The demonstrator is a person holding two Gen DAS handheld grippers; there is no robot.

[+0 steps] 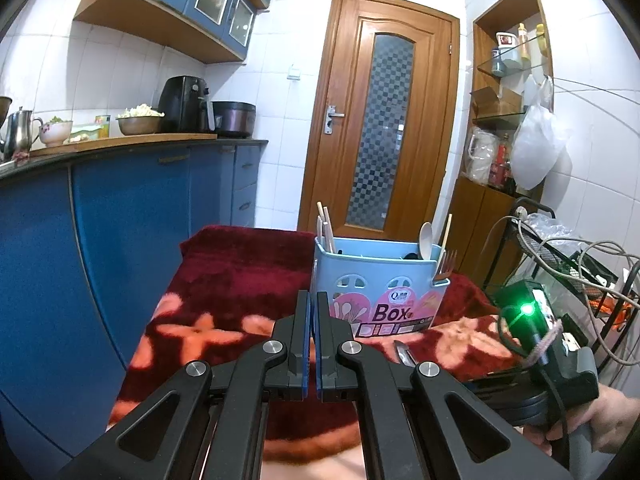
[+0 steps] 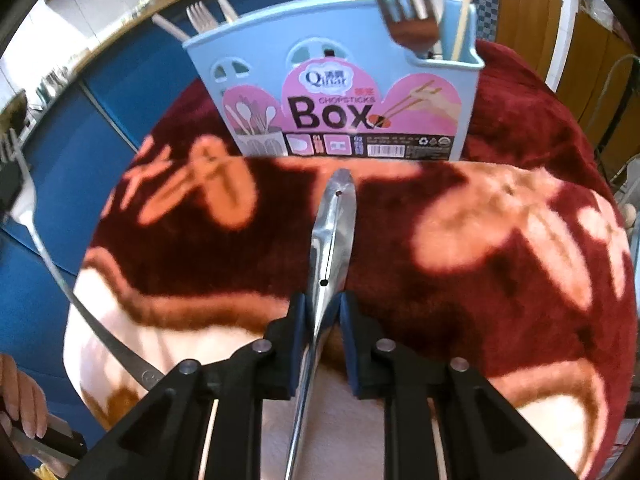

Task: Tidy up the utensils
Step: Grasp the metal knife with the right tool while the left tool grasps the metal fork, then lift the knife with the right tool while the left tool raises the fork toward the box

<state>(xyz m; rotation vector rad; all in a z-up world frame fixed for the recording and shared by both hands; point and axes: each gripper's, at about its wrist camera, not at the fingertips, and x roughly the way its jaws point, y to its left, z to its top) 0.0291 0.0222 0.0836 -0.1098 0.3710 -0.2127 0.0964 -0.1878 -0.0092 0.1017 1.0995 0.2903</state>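
Right hand-held gripper (image 2: 323,304) clenched on metal utensil (image 2: 331,236), gripped low on the handle, far end pointing up-frame toward blue chopsticks box (image 2: 280,60). Looks like a spoon or ladle seen edge-on; exact type unclear. Utensil centre frame in right wrist view, tip just short of the box front, held over red floral blanket (image 2: 500,240) covering the surface. Box upper centre of frame, already holding forks, a spoon and chopsticks in its compartments.

Left hand-held gripper (image 1: 313,300) clenched on nothing visible, pads almost touching, lower centre of left wrist view, hovering short of the box. Box centre-right in that view, standing upright on the blanket.

A second fork (image 2: 60,264) at left edge of right wrist view, curving down toward lower left; what holds it unclear.

Risks, judged:
- grip narrow and low on a smooth handle, so pivot or slip likely during tilt to vertical
- right compartment crowded, so incoming tip could jam on the fork and spoon there
- box light and on soft blanket, so a push on the rim could tip it
- left one not bracing the box.
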